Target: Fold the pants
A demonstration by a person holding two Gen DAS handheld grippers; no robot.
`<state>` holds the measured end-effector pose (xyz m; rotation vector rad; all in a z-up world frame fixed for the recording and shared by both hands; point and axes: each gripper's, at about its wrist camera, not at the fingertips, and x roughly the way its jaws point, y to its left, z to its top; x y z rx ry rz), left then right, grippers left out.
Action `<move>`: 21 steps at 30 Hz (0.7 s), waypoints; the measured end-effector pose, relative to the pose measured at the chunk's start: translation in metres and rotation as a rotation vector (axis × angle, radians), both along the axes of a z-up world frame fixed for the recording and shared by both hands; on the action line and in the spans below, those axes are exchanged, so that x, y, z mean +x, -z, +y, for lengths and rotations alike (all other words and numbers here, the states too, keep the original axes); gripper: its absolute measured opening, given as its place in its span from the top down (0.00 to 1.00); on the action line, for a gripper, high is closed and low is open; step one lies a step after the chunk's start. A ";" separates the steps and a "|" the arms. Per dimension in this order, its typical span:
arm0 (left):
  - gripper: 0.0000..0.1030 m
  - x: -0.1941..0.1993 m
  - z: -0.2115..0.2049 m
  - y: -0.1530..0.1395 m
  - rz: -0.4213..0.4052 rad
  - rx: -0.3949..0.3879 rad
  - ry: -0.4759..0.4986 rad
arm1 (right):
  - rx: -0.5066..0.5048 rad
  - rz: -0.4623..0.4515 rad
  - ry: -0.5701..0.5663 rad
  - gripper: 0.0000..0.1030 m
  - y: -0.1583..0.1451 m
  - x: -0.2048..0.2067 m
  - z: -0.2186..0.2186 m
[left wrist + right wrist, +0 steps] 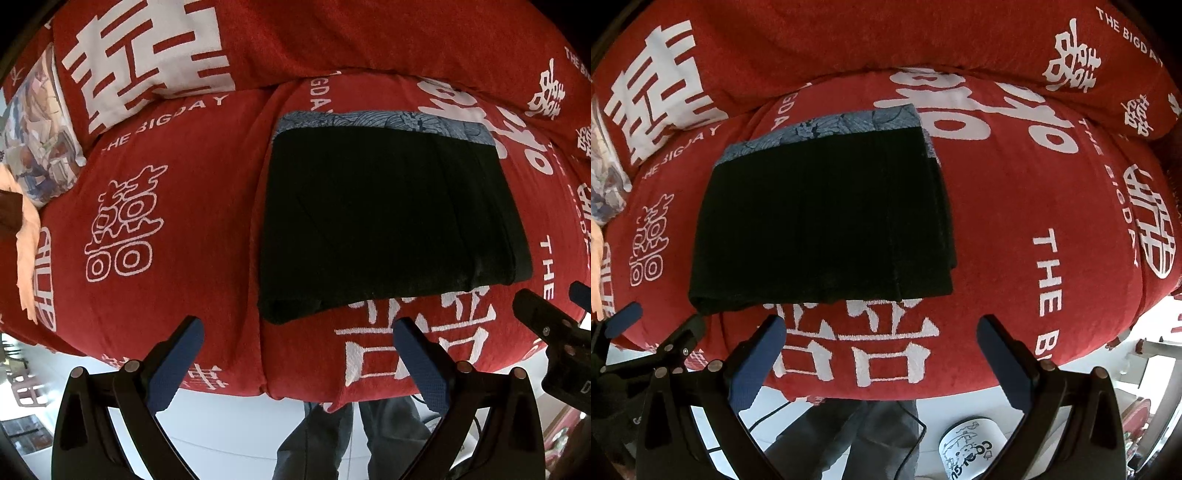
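- The black pants (391,218) lie folded into a compact rectangle on a red sofa cover (192,184) printed with white Chinese characters and the words "THE BIG DAY".
- A strip of grey-blue patterned fabric (380,122) shows along the far edge of the folded pants, peeking out from under the black layer.
- In the right wrist view the same folded pants (820,221) sit left of centre on the seat, their near edge resting just over a large white character (864,343).
- The left tongs (299,347) hang spread wide apart in front of the seat's near edge, with nothing between the blue-padded fingers (177,365); they are clear of the pants.
- The right tongs (882,350) are likewise spread wide and hold nothing, hovering near the front of the seat, just short of the pants.
- Each view catches the other tool at its edge: the right one at the right rim of the left view, the left one at the left rim of the right view.
- A pillow (40,133) with a pale printed picture rests at the far left of the sofa.
- Below the seat, the person's grey trouser legs (857,439) stand on a pale floor (221,424), beside a white container (971,450) with black drawing.
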<state>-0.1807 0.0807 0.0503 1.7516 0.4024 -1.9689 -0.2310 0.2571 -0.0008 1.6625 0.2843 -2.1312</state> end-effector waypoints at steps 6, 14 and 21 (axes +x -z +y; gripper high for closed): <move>0.00 0.000 0.000 0.001 -0.008 0.004 -0.004 | 0.025 0.020 -0.005 0.00 0.000 0.000 -0.002; 0.00 -0.002 -0.001 0.002 -0.008 -0.003 0.020 | 0.068 0.044 -0.011 0.00 0.001 0.000 -0.004; 0.00 -0.006 -0.004 0.002 -0.006 -0.006 0.019 | 0.079 0.056 -0.010 0.00 0.001 -0.002 -0.007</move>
